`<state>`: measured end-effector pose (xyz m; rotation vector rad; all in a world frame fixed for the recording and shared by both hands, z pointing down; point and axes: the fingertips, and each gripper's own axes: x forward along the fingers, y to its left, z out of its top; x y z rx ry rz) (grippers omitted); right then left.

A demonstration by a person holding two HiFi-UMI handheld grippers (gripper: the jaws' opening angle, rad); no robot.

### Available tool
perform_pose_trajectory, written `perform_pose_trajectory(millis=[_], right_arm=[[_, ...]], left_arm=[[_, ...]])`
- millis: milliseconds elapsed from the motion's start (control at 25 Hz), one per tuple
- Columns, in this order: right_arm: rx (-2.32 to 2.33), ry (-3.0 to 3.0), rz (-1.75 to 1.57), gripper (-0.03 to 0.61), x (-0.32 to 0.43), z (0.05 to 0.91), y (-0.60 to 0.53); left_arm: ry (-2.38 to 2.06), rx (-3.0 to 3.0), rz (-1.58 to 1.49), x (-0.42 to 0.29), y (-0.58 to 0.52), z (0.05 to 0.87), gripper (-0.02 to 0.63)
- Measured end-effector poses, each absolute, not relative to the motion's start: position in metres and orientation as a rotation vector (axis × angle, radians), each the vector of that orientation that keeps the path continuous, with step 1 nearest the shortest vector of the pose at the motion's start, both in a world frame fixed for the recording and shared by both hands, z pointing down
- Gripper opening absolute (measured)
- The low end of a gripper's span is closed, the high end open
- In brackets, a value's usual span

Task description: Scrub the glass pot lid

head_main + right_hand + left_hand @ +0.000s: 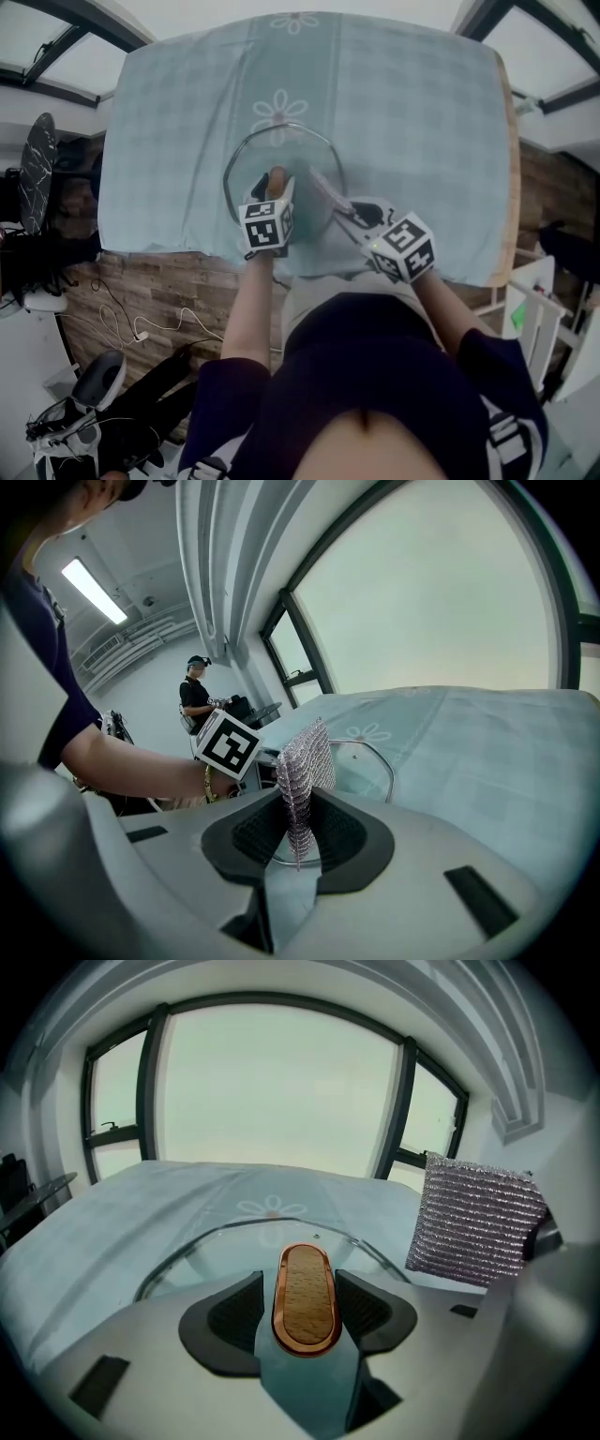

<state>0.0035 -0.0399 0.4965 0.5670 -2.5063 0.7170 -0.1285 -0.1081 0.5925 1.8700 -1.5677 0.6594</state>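
Astride handle (306, 1283), left gripper (300, 1314); right gripper (298, 834) pinches scrubber (306, 761).

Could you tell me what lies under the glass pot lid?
Under the glass pot lid lies the pale blue tablecloth, visible through the glass. The cloth hides the table beneath.

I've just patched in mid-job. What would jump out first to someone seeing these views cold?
First comes the glass lid, lying on the pale blue flowered tablecloth near the table's front edge. The left claw stands open astride its wooden handle. Next comes the shiny mesh scrub cloth, pinched upright in the right claw at the lid's right side.
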Motion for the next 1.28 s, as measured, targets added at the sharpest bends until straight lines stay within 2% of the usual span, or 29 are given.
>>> perform_pose_trajectory(millis=[360, 1280], right_arm=[[0.56, -2.51, 0.685, 0.078, -0.003, 0.496, -0.053], [0.763, -2.525, 0.68, 0.08, 0.044, 0.482, -0.073]], left_arm=[[-1.62, 1.888, 0.787, -0.131, -0.112, 0.594, 0.172], [-1.517, 1.913, 0.672, -0.118, -0.118, 0.584, 0.166]])
